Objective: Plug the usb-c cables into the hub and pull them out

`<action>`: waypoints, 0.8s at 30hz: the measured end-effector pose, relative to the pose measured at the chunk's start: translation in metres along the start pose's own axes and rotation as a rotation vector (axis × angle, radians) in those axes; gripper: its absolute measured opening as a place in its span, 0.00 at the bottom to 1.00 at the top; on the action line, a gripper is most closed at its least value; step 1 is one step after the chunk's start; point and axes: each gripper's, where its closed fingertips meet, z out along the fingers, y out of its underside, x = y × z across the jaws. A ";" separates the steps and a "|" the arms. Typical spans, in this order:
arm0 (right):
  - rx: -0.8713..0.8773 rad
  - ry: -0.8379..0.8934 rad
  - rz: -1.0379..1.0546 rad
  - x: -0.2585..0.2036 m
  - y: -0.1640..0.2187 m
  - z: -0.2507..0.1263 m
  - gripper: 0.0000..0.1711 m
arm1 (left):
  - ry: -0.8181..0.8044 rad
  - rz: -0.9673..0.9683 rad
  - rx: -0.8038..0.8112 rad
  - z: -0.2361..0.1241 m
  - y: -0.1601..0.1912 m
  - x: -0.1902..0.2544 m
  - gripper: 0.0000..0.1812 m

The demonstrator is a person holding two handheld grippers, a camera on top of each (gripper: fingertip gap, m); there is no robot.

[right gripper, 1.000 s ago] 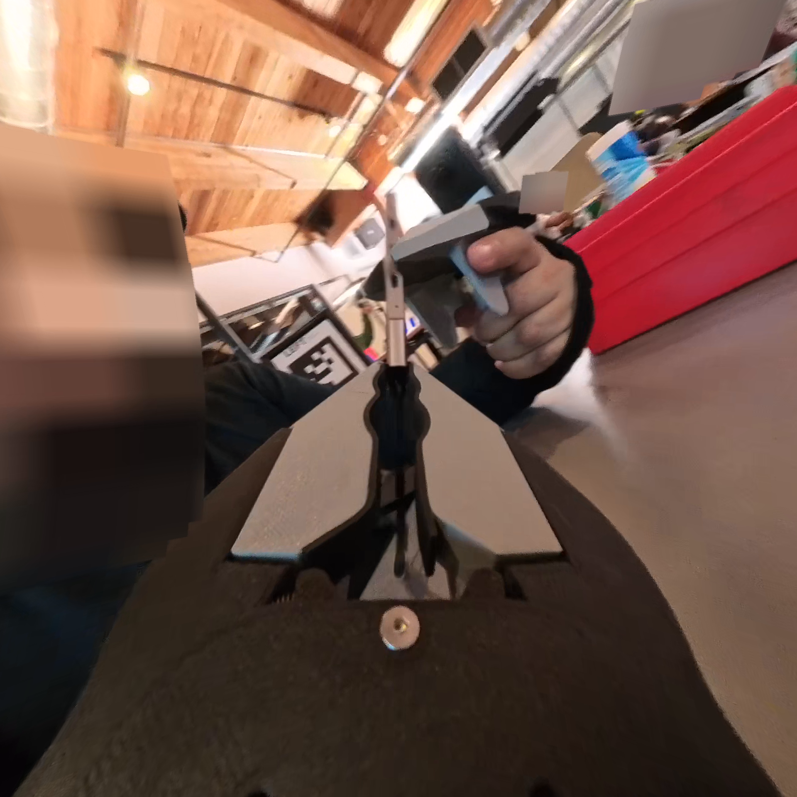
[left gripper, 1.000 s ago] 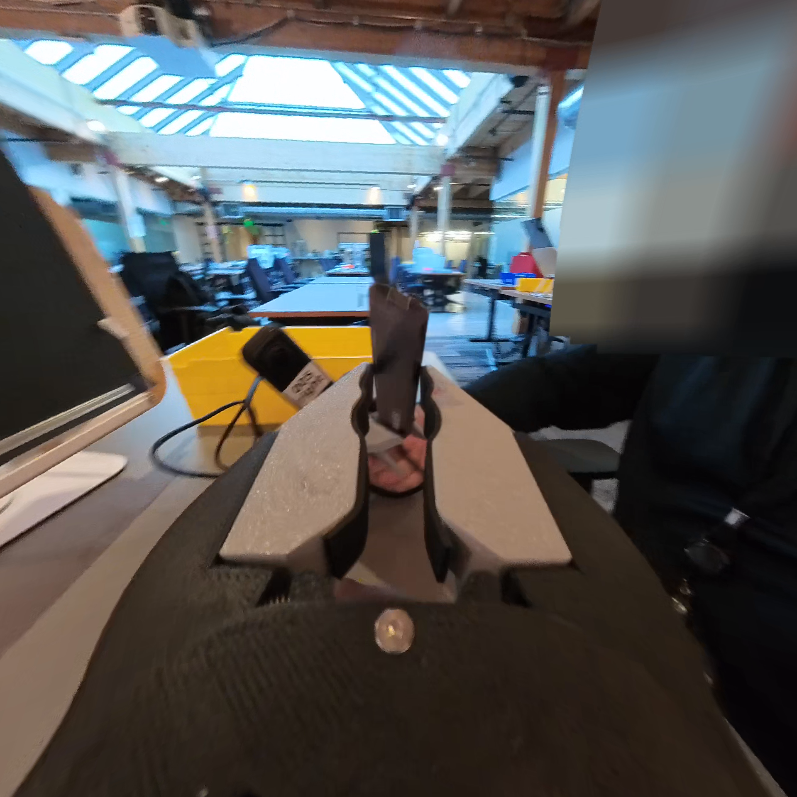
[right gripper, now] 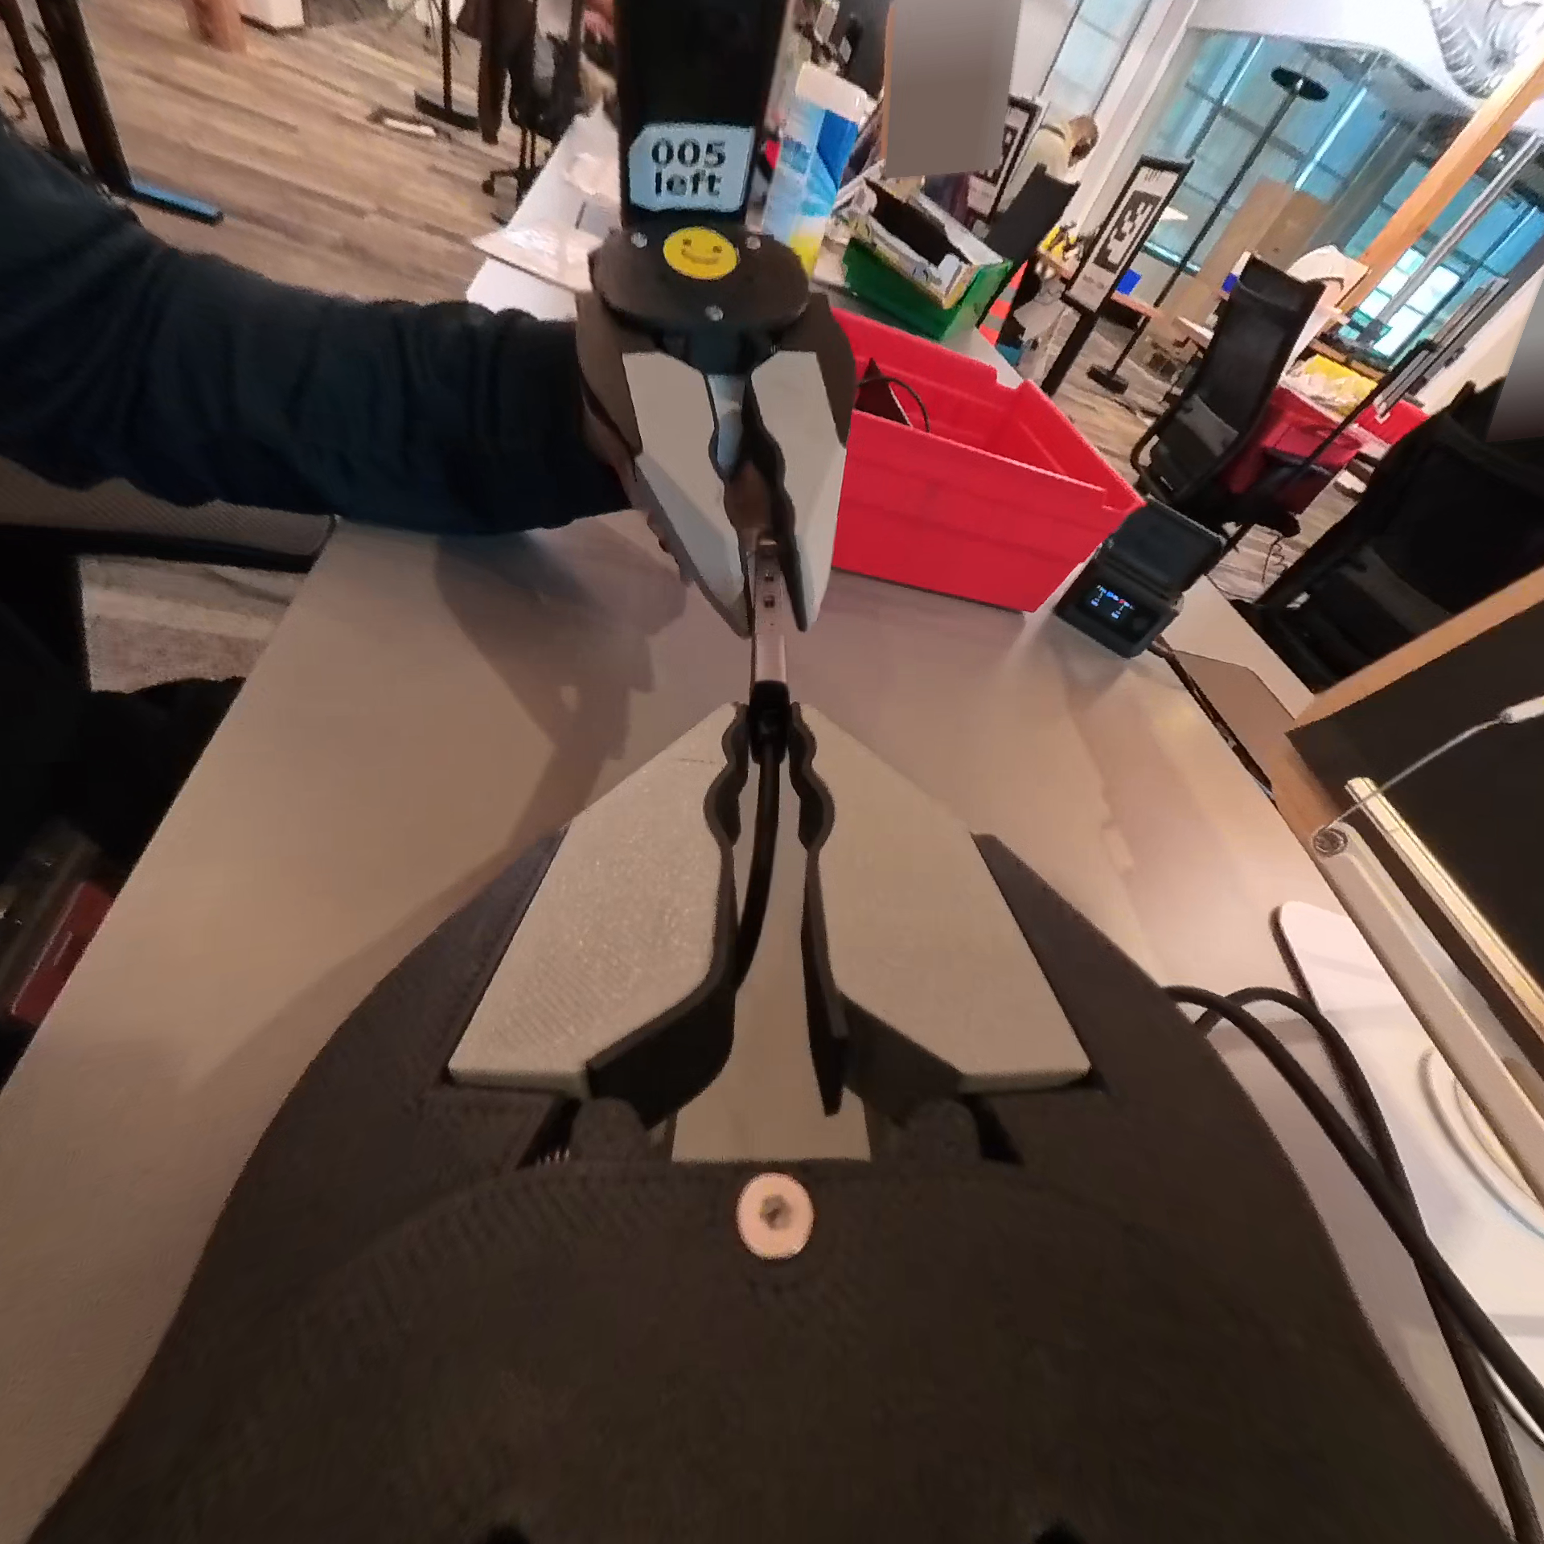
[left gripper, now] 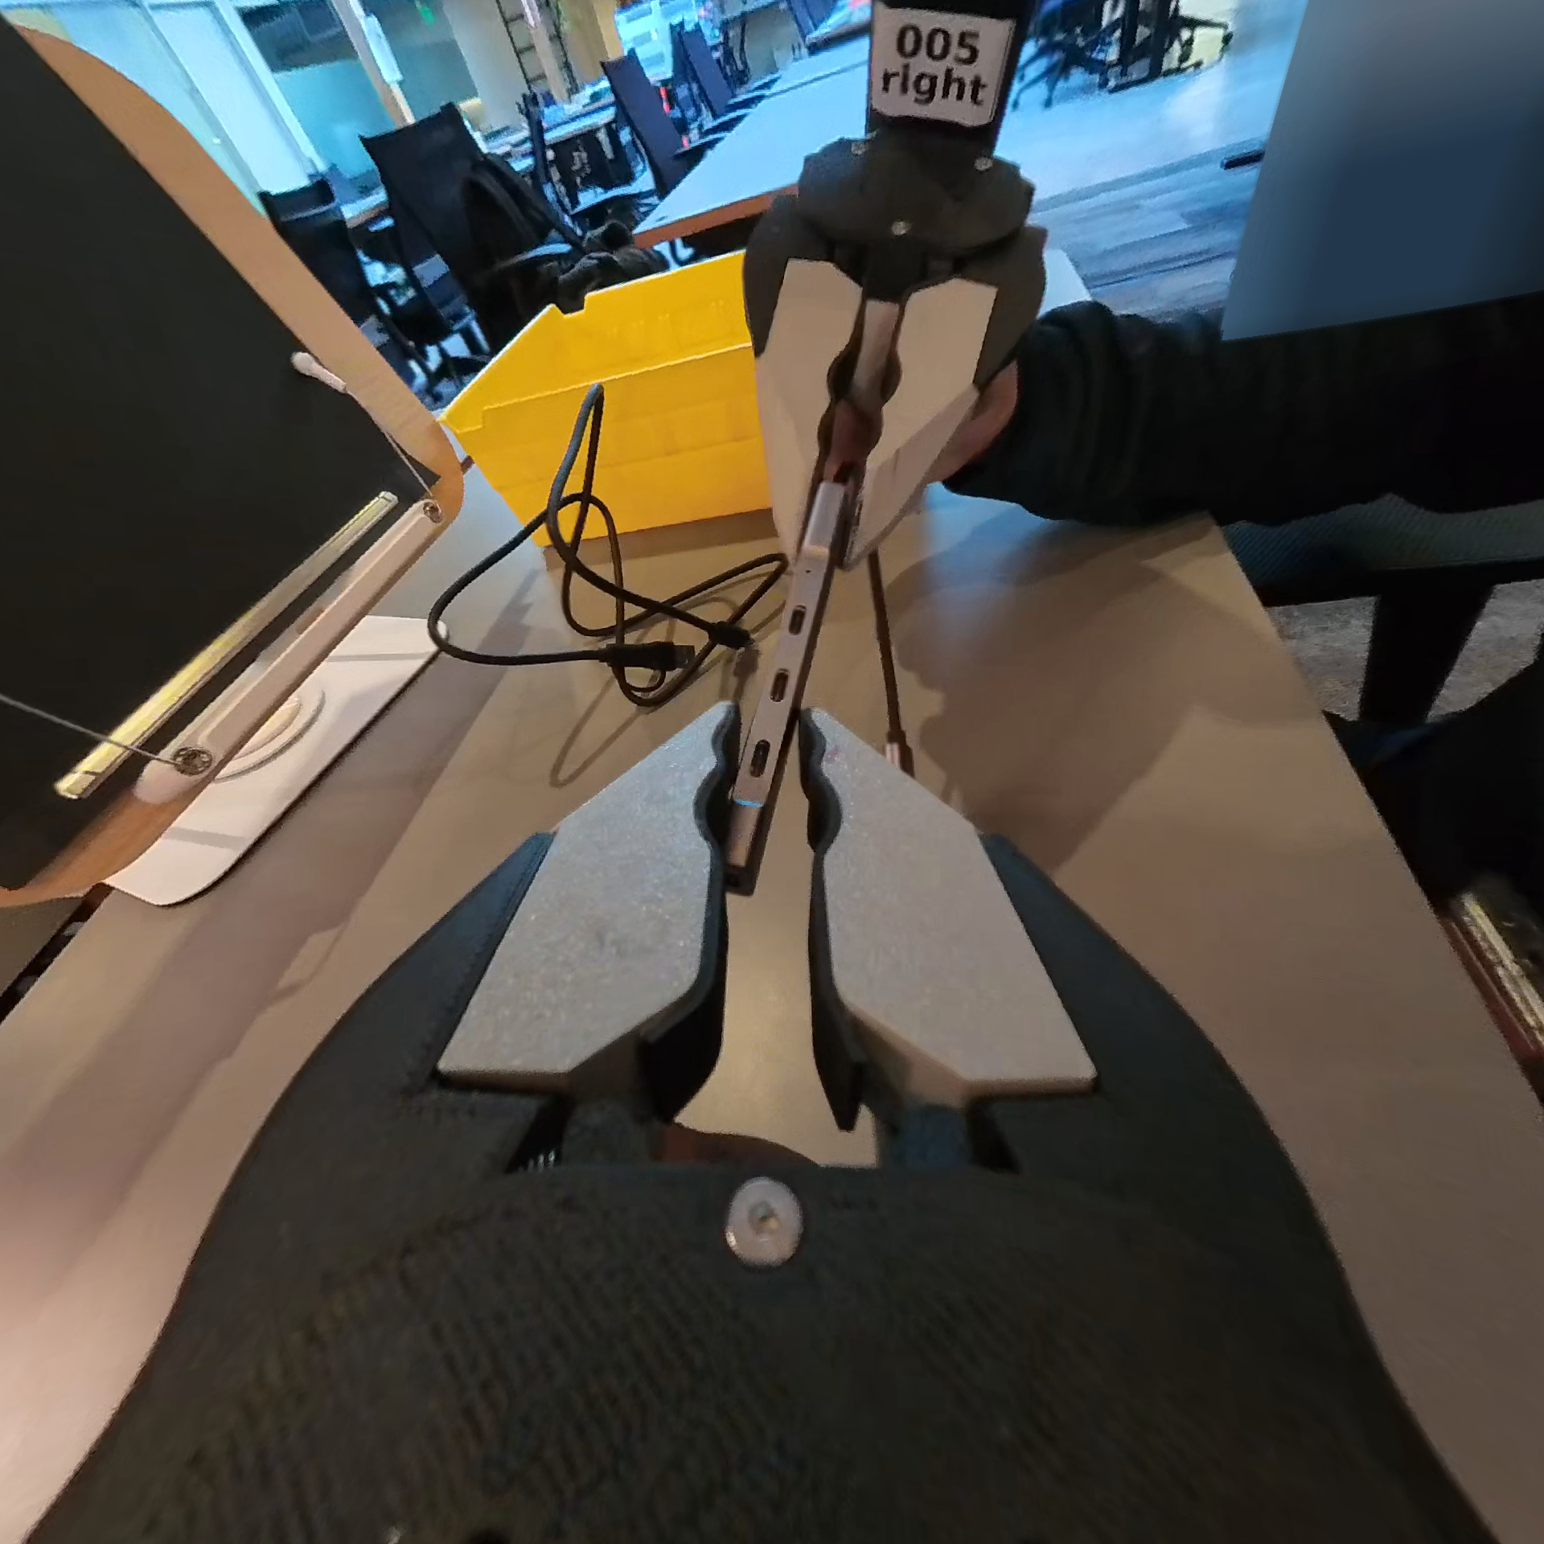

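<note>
So from where I'm sitting, my left hand-held gripper [left gripper: 764,756] has the near end of the grey USB-C hub [left gripper: 781,685] sitting between its fingers. There's a visible gap on both sides of the hub there, so it looks released around it rather than clamped. The hub is up off the surface [left gripper: 1086,685], tilted, with its row of ports facing the left camera and a small blue light near the close end.

The right hand-held gripper [left gripper: 844,535] is clenched at the far end of the hub. In the right wrist view its fingertips [right gripper: 773,723] pinch the black strain relief where the hub's own black cable [right gripper: 756,860] comes out, and that cable runs back between the fingers toward the camera. A hand [left gripper: 982,418] in a dark sleeve holds that gripper.

The loose black USB-C cables [left gripper: 601,601] lie tangled on the surface left of the hub, just in front of a yellow bin [left gripper: 652,418], not plugged into anything. On the right camera I've also got a red bin [right gripper: 961,493] behind the left gripper, and a small black box with a lit display [right gripper: 1128,585] beside it.
</note>
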 end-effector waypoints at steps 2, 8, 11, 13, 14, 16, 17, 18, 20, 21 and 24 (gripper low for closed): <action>0.030 -0.004 0.007 0.000 -0.004 -0.003 0.03 | -0.026 0.019 -0.002 0.003 0.000 -0.001 0.07; 0.090 -0.030 0.035 -0.003 -0.013 -0.008 0.03 | -0.017 0.008 0.068 0.000 -0.012 0.000 0.11; 0.138 -0.044 0.061 -0.003 -0.020 -0.012 0.03 | 0.010 -0.015 0.129 -0.007 -0.021 0.002 0.10; 0.167 -0.050 0.077 -0.002 -0.024 -0.014 0.03 | 0.017 -0.016 0.150 -0.009 -0.025 0.004 0.07; 0.177 -0.060 0.085 -0.002 -0.025 -0.015 0.03 | 0.016 -0.016 0.151 -0.009 -0.026 0.004 0.09; 0.181 -0.060 0.090 -0.002 -0.026 -0.015 0.03 | 0.030 -0.026 0.179 -0.010 -0.031 0.006 0.06; 0.188 -0.061 0.092 -0.002 -0.026 -0.015 0.03 | 0.038 -0.032 0.196 -0.011 -0.034 0.007 0.06; 0.201 -0.066 0.100 -0.002 -0.028 -0.016 0.03 | 0.048 -0.040 0.210 -0.011 -0.036 0.008 0.05; 0.219 -0.070 0.111 0.000 -0.030 -0.018 0.04 | 0.072 -0.057 0.236 -0.011 -0.040 0.011 0.04; 0.219 -0.063 0.115 0.002 -0.029 -0.019 0.04 | 0.077 -0.055 0.239 -0.009 -0.041 0.012 0.04; 0.171 -0.030 0.168 0.014 -0.018 -0.018 0.06 | -0.018 0.040 0.172 -0.003 -0.035 0.007 0.04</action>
